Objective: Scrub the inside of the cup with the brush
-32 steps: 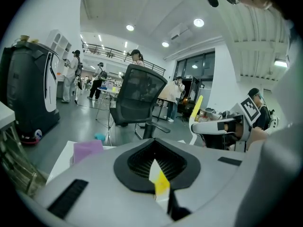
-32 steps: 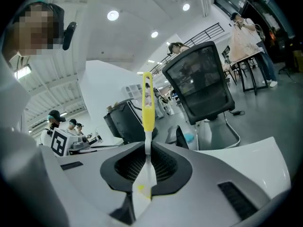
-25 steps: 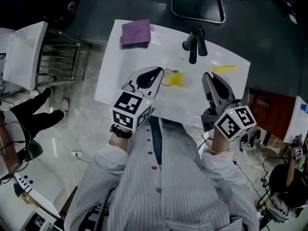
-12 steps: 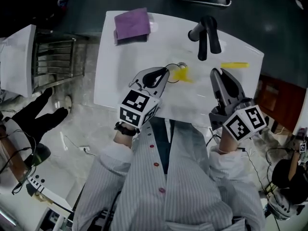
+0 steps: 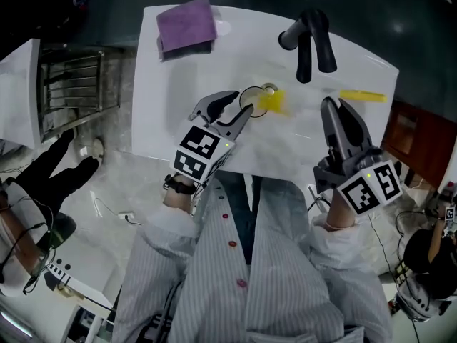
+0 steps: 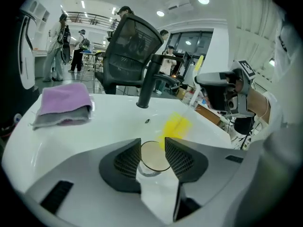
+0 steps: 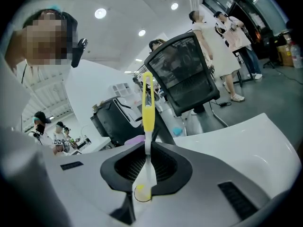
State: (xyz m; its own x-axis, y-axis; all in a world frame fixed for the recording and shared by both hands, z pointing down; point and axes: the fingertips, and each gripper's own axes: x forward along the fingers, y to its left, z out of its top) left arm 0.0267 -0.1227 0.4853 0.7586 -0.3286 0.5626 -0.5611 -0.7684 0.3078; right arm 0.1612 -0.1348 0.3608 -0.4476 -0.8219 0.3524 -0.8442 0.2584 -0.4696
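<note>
Moved: your left gripper (image 6: 151, 144) has reached the glass cup (image 6: 152, 161), jaws opening around it. Right gripper (image 7: 146, 169): clamped on the brush (image 7: 147, 110), bristles beside the cup. White counter (image 5: 178, 91): purple cloth (image 5: 186, 26), black faucet (image 5: 312, 41). Dark floor (image 5: 428, 20).

Sink (image 5: 178, 113) directly before person. Cloth (image 5: 186, 26) on its far-left corner. Faucet (image 5: 308, 41) at far edge, right of centre. Cup (image 6: 152, 157) on sink surface, near front middle, between left gripper's (image 5: 241, 103) opening jaws. Brush (image 5: 363, 96) crosswise in right gripper (image 5: 333, 109), right of cup. Brush head (image 5: 271, 103) just beside cup. Chair (image 6: 135, 46) behind sink. Rack (image 5: 71, 91) left of sink.
</note>
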